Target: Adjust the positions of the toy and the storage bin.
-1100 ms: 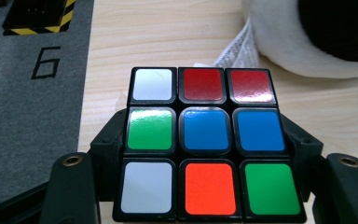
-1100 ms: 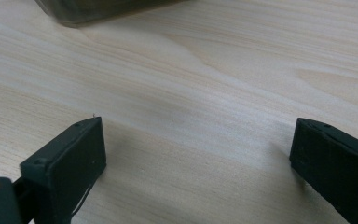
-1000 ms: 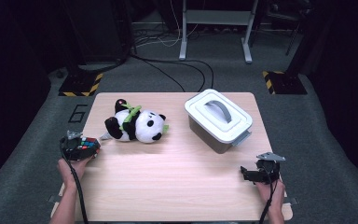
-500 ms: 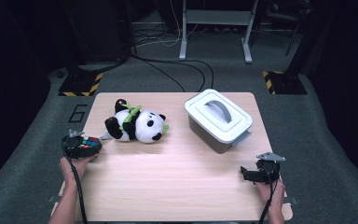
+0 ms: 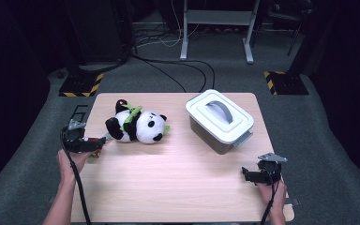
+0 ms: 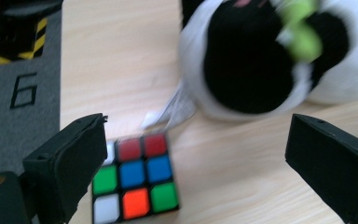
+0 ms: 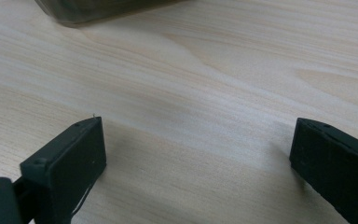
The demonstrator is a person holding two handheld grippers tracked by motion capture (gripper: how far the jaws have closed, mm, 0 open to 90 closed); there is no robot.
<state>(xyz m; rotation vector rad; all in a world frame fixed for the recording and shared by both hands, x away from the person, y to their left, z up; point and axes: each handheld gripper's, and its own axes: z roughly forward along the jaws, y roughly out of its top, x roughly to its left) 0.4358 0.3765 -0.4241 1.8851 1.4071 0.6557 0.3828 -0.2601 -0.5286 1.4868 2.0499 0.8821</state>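
1. Rubik's-type plastic cube with red, blue, green, orange and white squares (image 6: 134, 179) lay flat on the pale wooden table (image 5: 178, 187), at the table's left edge, just left of the black-and-white plush panda.
2. Left gripper (image 5: 97, 144), a black two-jaw tool held in the person's left hand (image 5: 72, 161), hovered over the cube at the panda's left; in the left gripper view its jaws stood wide apart and had just been opening, with the cube lying on the table below them, close to the left jaw and touched by neither pad.
3. Black-and-white plush panda with a green collar (image 5: 138, 125) lay on its side on the table, its dark rear end nearest the cube and a white fabric tag (image 6: 175, 109) trailing from it toward the cube.
4. Grey plastic storage box with a white handled lid (image 5: 219, 121) sat closed on the table, well apart to the right of the panda.
5. Right gripper (image 5: 247, 175), held in the person's right hand (image 5: 272, 194), rested low near the table's right front corner, far right of the panda; in the right gripper view its jaws stood wide apart with bare wood between them.
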